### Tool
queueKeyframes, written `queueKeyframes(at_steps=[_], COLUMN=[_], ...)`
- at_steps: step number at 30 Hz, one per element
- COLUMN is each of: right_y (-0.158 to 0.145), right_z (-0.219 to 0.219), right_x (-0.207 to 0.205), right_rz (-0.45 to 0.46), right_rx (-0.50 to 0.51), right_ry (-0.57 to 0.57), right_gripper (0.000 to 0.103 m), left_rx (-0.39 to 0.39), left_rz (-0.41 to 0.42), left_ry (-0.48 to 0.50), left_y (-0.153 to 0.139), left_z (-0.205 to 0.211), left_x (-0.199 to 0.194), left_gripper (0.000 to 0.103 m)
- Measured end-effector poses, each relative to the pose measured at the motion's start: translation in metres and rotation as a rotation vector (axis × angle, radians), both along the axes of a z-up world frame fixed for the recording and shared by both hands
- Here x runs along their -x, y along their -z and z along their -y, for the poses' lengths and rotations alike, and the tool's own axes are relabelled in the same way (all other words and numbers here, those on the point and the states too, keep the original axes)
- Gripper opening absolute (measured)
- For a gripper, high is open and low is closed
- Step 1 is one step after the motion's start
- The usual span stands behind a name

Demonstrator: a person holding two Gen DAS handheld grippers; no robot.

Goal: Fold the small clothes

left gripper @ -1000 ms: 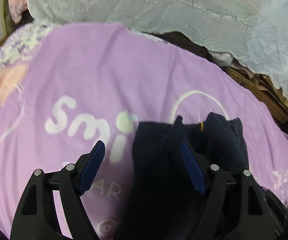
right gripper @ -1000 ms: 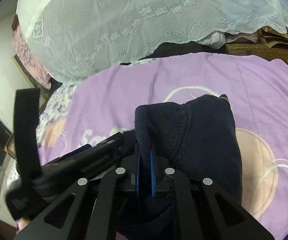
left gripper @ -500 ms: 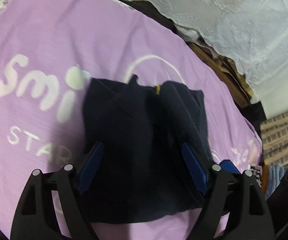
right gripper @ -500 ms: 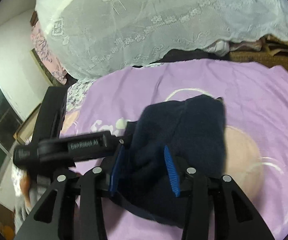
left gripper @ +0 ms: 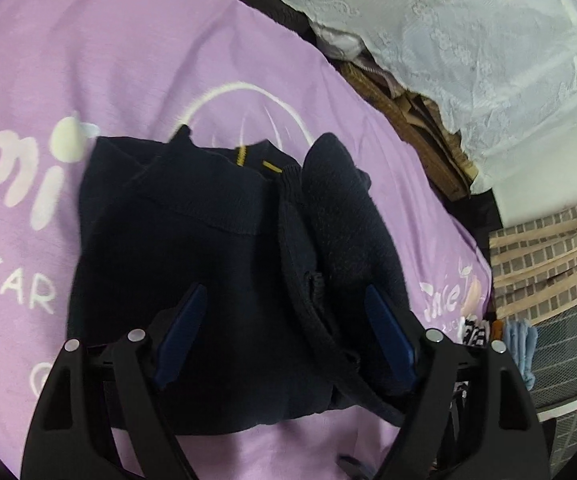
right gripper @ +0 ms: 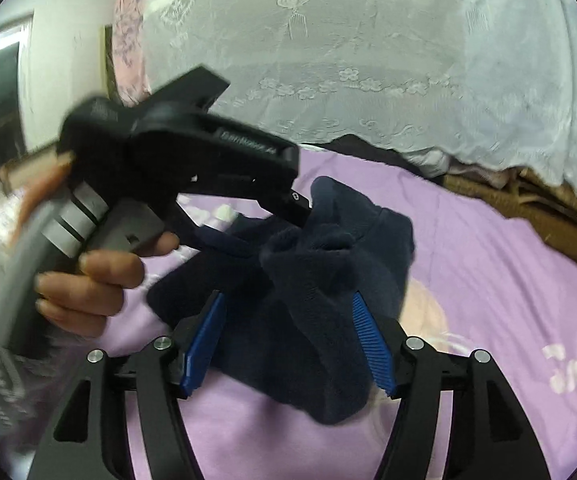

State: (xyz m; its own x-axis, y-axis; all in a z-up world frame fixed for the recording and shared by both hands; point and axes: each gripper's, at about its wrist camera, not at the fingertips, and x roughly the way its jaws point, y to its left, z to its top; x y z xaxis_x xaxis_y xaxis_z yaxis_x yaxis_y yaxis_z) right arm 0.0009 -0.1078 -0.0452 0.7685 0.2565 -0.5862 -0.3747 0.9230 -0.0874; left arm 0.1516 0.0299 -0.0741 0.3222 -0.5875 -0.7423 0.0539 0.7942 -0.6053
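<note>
Right wrist view, navy garment [right gripper: 328, 300] bunched on purple sheet [right gripper: 488, 272], both grippers' fingers apart, seemingly gripping nothing, right gripper [right gripper: 288, 344] just opening.

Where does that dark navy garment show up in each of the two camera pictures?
Left wrist view: the navy garment fills the centre, lying on the purple blanket, behind the open left tongs.
Right wrist view: it is centre, slightly low, bunched up.
Shared landmark: the white lace cover beyond the blanket's far edge.
</note>
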Motion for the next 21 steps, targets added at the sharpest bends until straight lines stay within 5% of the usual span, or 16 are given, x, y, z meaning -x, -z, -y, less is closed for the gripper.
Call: queueKeyframes(at_steps=[1, 5, 11, 15, 19, 20, 21], right_y=[0.003, 0.010, 0.012, 0.011, 0.010, 0.010, 0.010], right_z=[-0.001, 0.002, 0.005, 0.007, 0.003, 0.002, 0.000], right_x=[-0.001, -0.013, -0.007, -0.005, 0.001, 0.001, 0.002], right_rz=[0.005, 0.017, 0.046, 0.046, 0.052, 0.056, 0.055], right_rx=[0.024, 0.052, 0.033, 0.009, 0.011, 0.014, 0.016], right_ry=[0.011, 0.039, 0.050, 0.050, 0.039, 0.036, 0.034], right_gripper=[0.062, 0.019, 0.014, 0.014, 0.014, 0.014, 0.014], left_rx=[0.019, 0.057, 0.007, 0.095, 0.047, 0.053, 0.073], left_rz=[-0.014, 0.014, 0.027, -0.049, -0.069, -0.085, -0.100], left_ry=[0.000, -0.004, 0.014, 0.037, 0.086, 0.087, 0.092], left_y=[0.001, -0.012, -0.017, -0.002, 0.009, 0.013, 0.017], left_z=[0.001, -0.004, 0.003, 0.010, 0.030, 0.031, 0.032], left_x=[-0.001, 0.005, 0.006, 0.001, -0.012, -0.015, -0.019], left_gripper=[0.078, 0.078, 0.085, 0.085, 0.086, 0.077, 0.056])
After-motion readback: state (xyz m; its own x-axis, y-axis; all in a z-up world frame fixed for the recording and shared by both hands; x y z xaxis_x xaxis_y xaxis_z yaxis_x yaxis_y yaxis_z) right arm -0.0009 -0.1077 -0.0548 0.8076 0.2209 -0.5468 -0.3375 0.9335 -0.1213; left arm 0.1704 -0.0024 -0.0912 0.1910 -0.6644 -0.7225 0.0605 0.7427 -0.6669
